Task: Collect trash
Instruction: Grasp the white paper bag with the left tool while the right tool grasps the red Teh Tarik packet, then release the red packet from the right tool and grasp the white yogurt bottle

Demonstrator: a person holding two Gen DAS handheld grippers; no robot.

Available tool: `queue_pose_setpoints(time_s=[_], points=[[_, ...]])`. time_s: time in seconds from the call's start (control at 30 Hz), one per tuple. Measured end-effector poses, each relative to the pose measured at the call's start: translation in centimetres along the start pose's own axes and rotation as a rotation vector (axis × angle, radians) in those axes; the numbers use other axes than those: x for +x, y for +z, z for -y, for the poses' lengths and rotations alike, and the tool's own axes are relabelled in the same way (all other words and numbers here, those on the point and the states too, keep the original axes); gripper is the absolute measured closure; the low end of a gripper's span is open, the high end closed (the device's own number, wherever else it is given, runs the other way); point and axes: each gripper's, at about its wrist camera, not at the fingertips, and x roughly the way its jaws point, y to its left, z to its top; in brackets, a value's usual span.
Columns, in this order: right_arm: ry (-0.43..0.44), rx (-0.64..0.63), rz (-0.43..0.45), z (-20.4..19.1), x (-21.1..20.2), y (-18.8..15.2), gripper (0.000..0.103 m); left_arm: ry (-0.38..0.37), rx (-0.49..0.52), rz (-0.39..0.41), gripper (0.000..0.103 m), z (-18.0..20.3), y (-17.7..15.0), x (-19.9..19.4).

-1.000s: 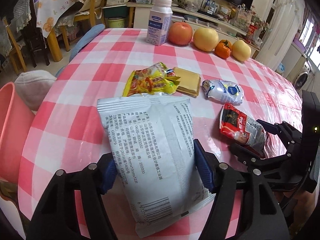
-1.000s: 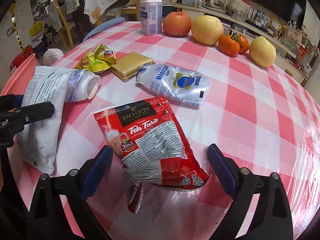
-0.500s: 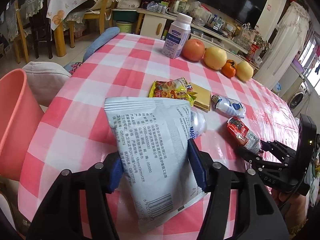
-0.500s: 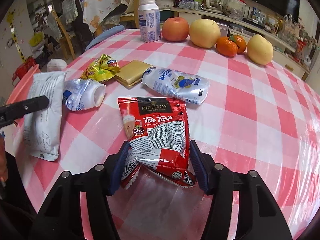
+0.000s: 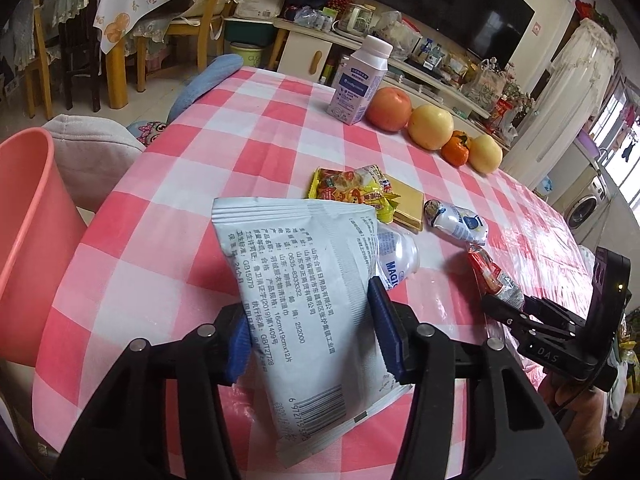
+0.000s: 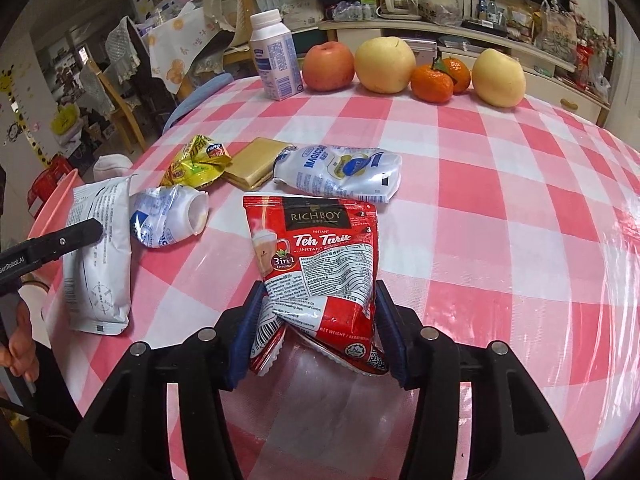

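My left gripper [image 5: 310, 328] is shut on a white wet-wipes packet [image 5: 304, 296] and holds it lifted over the table's near left edge; the packet also shows in the right wrist view [image 6: 98, 252]. My right gripper [image 6: 316, 320] is shut on a red Teh Tarik sachet [image 6: 320, 256], crumpled between the pads; the sachet also shows in the left wrist view [image 5: 490, 274]. A crushed clear bottle [image 6: 168, 216], a yellow snack wrapper [image 6: 196, 162], a gold flat packet [image 6: 256, 162] and a white Magicow pouch [image 6: 340, 174] lie on the checked tablecloth [image 6: 500, 200].
A pink bin [image 5: 28, 248] stands at the left beside the table. A milk bottle [image 6: 276, 58], an apple [image 6: 328, 66], two pears [image 6: 384, 64] and two oranges [image 6: 432, 82] stand at the far edge. Chairs and cabinets are beyond.
My right gripper closed on the red sachet and raised it. My left gripper lifted the white packet higher and drew back, uncovering the crushed bottle.
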Motion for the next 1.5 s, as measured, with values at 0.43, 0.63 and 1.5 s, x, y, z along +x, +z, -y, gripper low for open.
queue_pose_setpoints(time_s=[0.43, 0.63, 1.5], points=[[-0.011, 0.024, 0.026, -1.1, -0.7, -0.1, 0.049, -0.054, -0.054, 0.046, 0.05, -2.1, 0.9, -1.7], [-0.07, -0.032, 0.017, -3.4, -0.1, 0.0, 0.037, -0.049, -0.075, 0.058, 0.05, -3.0, 1.0, -2.2], [-0.001, 0.016, -0.024, -14.7, 7.5, 5.2, 0.009, 0.05, -0.124, 0.167, 0.05, -8.5, 2.8, -6.1]])
